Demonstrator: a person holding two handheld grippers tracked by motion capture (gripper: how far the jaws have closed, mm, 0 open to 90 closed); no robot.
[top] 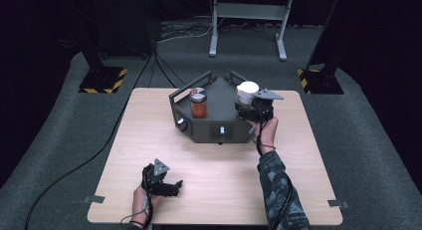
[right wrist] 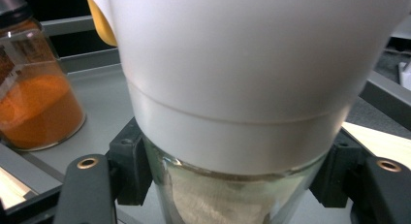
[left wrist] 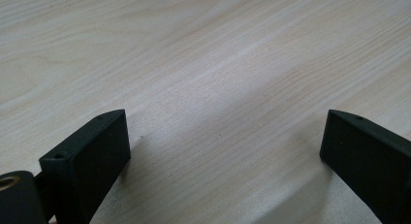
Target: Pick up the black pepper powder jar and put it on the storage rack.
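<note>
Gripping the white-capped glass jar of pale powder (right wrist: 232, 112) is the work in hand: the jar is clamped at its glass body, just under the wide white cap, between the jaws of the right gripper (right wrist: 228, 185). In the high view the jar (top: 247, 92) is seen at the right side of the dark grey angular metal tray (top: 211, 133), which stands at the far middle of the light wooden table (top: 214, 190). Whether the jar's base touches the tray floor cannot be told.

To do this step well, the grip should be kept square on the glass rather than on the cap (a cap could turn or slip), the jar should be held upright, and the tray's raised rails should be cleared before any sideways travel is made. The second jar, a glass one with a dark lid and orange powder (top: 198, 104), stands at the left side of the tray, well apart from the held jar, so a knock seems unlikely if the path is kept to the right.

The left gripper (top: 171, 186) is rested on the near left of the table, its jaws spread wide with nothing but bare wood between them.

Counted: two jars, one tray, one table, two grippers.
</note>
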